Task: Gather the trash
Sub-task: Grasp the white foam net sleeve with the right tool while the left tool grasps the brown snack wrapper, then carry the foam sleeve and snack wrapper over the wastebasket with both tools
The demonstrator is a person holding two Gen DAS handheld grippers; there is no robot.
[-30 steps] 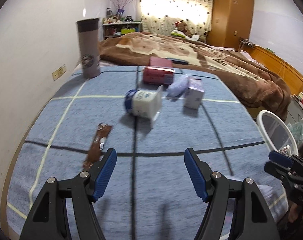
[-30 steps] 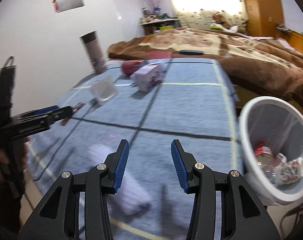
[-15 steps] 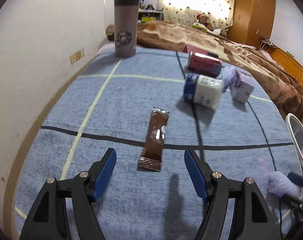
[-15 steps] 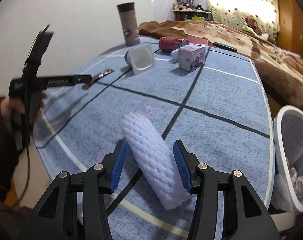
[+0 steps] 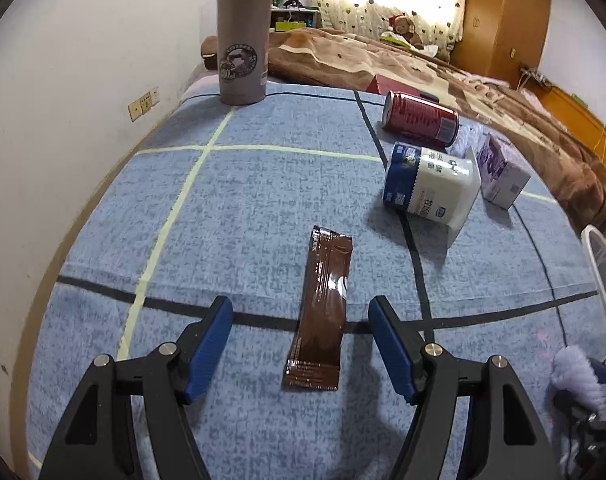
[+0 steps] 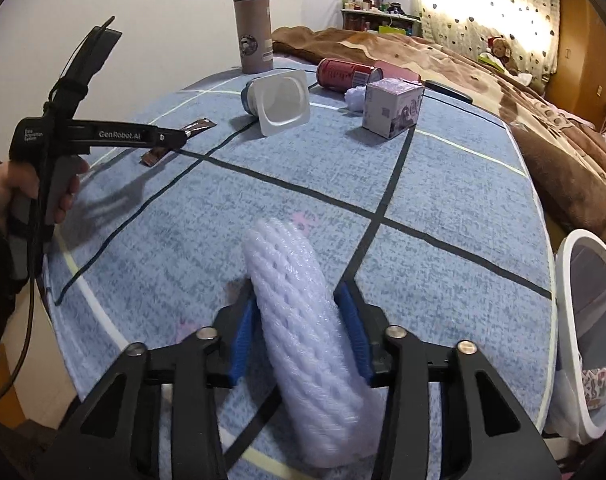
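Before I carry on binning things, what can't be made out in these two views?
- White mesh trash bin: cut off by the right edge in both views; most of its contents unseen.
- White foam net sleeve: its near end is hidden behind the right gripper, whose jaws are closing on it.
- Brown snack wrapper: print too small to read.
- Crumpled pale plastic: mostly hidden behind the purple carton.

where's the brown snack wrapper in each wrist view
Left wrist: brown wrapper lies low centre, between the open left gripper fingers.
Right wrist: same wrapper sits far left, partly behind the left gripper's tip.
Shared landmark: the grey tumbler standing at the far edge.
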